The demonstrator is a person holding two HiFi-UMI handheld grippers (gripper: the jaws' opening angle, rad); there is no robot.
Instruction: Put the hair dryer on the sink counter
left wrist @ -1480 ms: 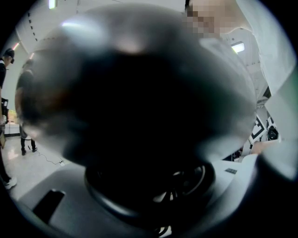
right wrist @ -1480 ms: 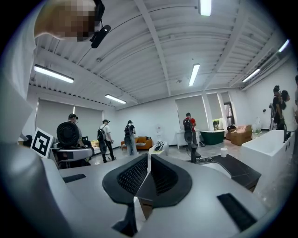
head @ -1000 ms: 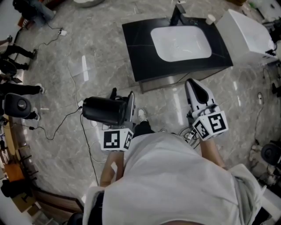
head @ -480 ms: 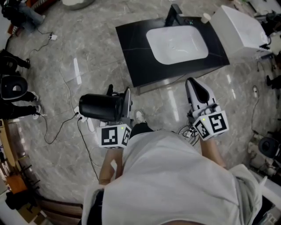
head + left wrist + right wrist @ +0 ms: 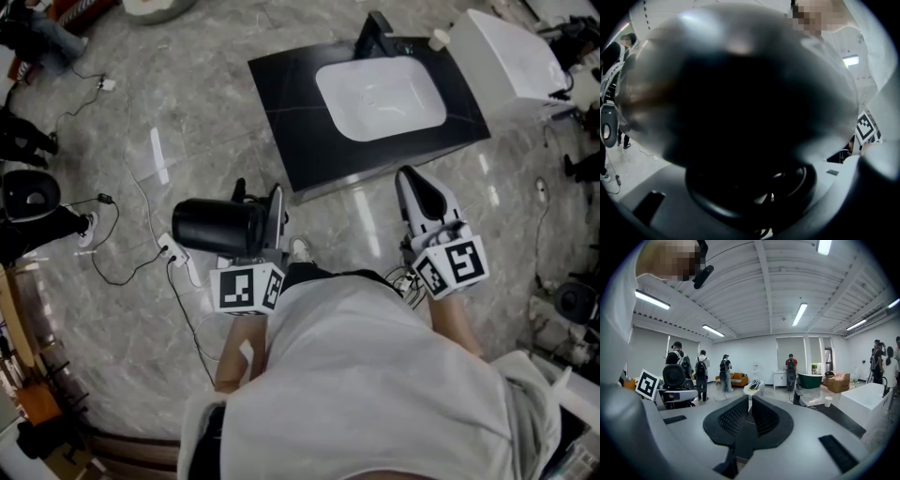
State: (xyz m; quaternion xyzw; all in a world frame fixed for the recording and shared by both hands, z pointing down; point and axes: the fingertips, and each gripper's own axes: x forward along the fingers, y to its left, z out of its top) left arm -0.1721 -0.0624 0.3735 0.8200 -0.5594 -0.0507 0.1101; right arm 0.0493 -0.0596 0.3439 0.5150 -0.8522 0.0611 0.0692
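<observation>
Head view: a black, barrel-shaped plastic hair dryer is being held sideways above the floor, clamped between the fingers of the left gripper. The right gripper is being carried beside it, well apart, with its fingers pressed together on nothing. Ahead of both, a black rectangular stone sink counter is being shown with a white oval basin set into it, a black faucet at its far edge and a small white cup near its far right corner. A white bathtub is standing just right of the counter. Grey marble floor is lying between the person and the counter. Thin black cables and a white power strip are trailing across it at the left.

Left gripper view: nearly everything is being blocked by the dryer's dark rounded body, blurred and very close to the lens.

Right gripper view: the closed black pads are being seen with nothing between them. Beyond them, several people with backpacks, an orange sofa and a green tub are being shown across the room.
</observation>
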